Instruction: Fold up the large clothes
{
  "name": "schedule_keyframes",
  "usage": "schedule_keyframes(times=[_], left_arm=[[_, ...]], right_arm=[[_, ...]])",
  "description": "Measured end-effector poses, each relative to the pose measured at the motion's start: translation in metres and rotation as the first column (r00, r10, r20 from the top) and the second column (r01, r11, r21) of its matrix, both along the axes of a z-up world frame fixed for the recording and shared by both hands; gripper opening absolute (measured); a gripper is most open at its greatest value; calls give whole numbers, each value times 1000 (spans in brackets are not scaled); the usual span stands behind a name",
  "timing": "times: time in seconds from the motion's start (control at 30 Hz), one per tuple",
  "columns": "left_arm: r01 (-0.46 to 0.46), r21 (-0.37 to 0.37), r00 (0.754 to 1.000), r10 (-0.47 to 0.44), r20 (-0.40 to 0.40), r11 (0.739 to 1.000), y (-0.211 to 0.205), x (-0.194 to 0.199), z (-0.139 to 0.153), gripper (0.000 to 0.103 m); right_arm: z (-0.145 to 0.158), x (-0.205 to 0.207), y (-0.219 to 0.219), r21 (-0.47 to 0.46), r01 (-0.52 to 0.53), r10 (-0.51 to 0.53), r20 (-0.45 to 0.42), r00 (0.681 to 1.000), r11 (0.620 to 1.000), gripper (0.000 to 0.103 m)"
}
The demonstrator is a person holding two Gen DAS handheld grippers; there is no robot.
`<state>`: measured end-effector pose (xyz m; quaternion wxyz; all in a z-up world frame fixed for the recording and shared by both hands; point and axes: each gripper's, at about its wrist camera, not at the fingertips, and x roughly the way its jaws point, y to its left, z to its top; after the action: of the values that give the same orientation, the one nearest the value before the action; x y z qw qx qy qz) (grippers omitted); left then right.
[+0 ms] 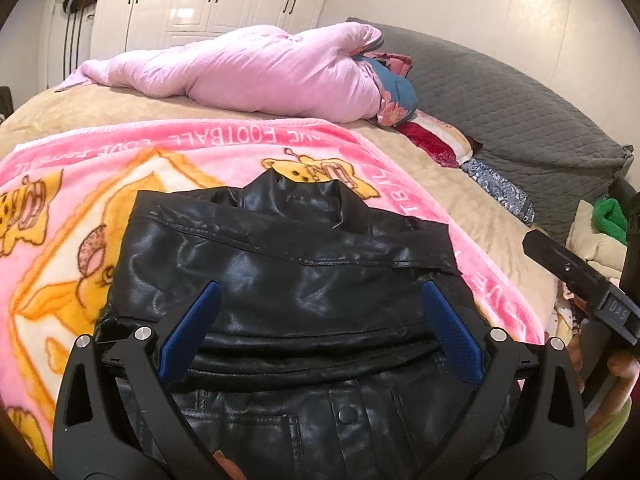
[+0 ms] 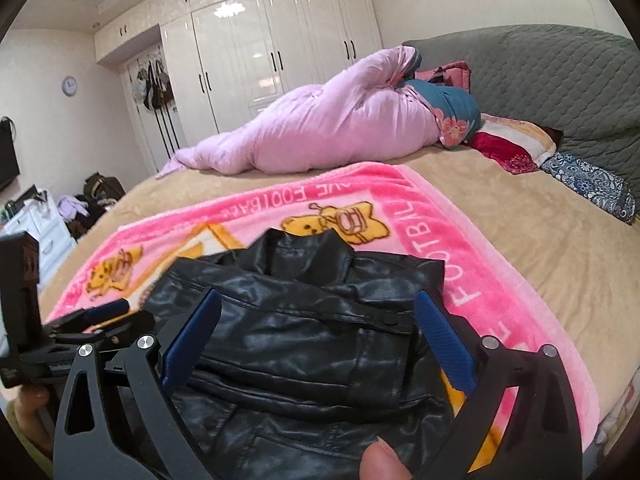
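Just ahead of both spread, empty grippers, left gripper [image 1: 320, 320] and right gripper [image 2: 318, 330], the folded jacket [image 1: 280, 264] lies on the blanket [image 1: 80, 208]; slick leather could slide open if nudged.

A lived-in home bedroom.
Showing a wide bed [image 2: 500, 200] lying under a tan cover, backed by a grey quilted headboard [image 2: 560, 80], carrying a pink cartoon blanket [image 2: 400, 200], a bundled lilac duvet [image 2: 320, 132] and stacked patterned pillows [image 2: 512, 148]; glossy white wardrobe doors [image 2: 260, 48] lining the far wall, bags hanging on hooks [image 2: 154, 84], a round wall clock [image 2: 69, 86] sitting nearby.
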<state>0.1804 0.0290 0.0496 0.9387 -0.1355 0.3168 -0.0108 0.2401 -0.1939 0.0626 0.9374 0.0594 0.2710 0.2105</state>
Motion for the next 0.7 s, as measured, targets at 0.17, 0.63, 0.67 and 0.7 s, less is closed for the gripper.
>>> schedule_keyframes(times=[0.17,0.63,0.67,0.7], left_arm=[[7,-4,1000,-6,19,1000,5,-18,8,94],[-1,5,1000,1,16,1000,17,-65,7,94],[-3,0,1000,3,12,1000,19,-68,6,94],[-5,-5,1000,5,11,1000,21,-71,5,94]], right_arm=[[13,-18,4,-3,-6,6,22,1000,1000,97],[11,-74,-3,-76,12,-12,-2,1000,997,97],[10,-78,-4,-81,16,-16,-5,1000,997,97],[10,-81,-5,-87,18,-18,-8,1000,996,97]])
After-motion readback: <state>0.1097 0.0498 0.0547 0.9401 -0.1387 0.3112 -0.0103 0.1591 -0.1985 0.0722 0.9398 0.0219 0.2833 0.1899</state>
